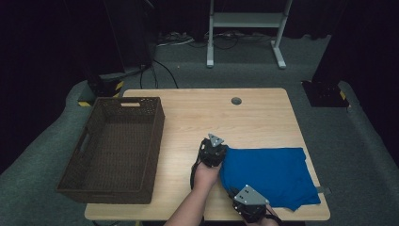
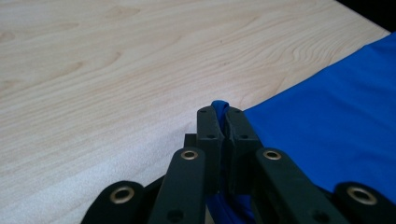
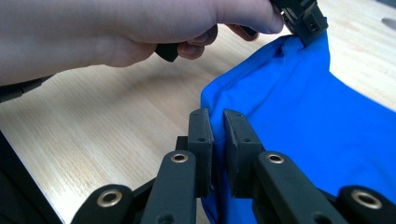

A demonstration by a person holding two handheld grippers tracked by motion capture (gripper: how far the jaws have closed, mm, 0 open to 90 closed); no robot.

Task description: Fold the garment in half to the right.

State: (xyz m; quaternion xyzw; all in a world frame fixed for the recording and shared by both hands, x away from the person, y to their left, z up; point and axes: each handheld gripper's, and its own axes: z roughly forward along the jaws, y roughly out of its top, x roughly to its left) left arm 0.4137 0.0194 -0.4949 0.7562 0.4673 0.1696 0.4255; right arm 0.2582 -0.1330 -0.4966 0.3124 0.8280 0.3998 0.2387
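Observation:
A folded blue cloth (image 1: 273, 174) lies on the right front part of the wooden table (image 1: 211, 117). My left gripper (image 1: 217, 149) is shut on the cloth's far left corner; in the left gripper view a pinch of blue cloth (image 2: 327, 116) sticks up between the closed jaws of the left gripper (image 2: 219, 112). My right gripper (image 1: 241, 197) is at the cloth's near left edge. In the right gripper view the right gripper (image 3: 217, 116) has the edge of the blue cloth (image 3: 299, 102) clamped between its jaws. The left gripper (image 3: 303, 23) and the hand (image 3: 130, 28) holding it show beyond.
A dark brown wicker basket (image 1: 75, 169) with nothing in it stands on the left side of the table. A grey cable hole (image 1: 236, 100) sits near the table's far edge. A white metal stand (image 1: 244, 23) is on the floor behind.

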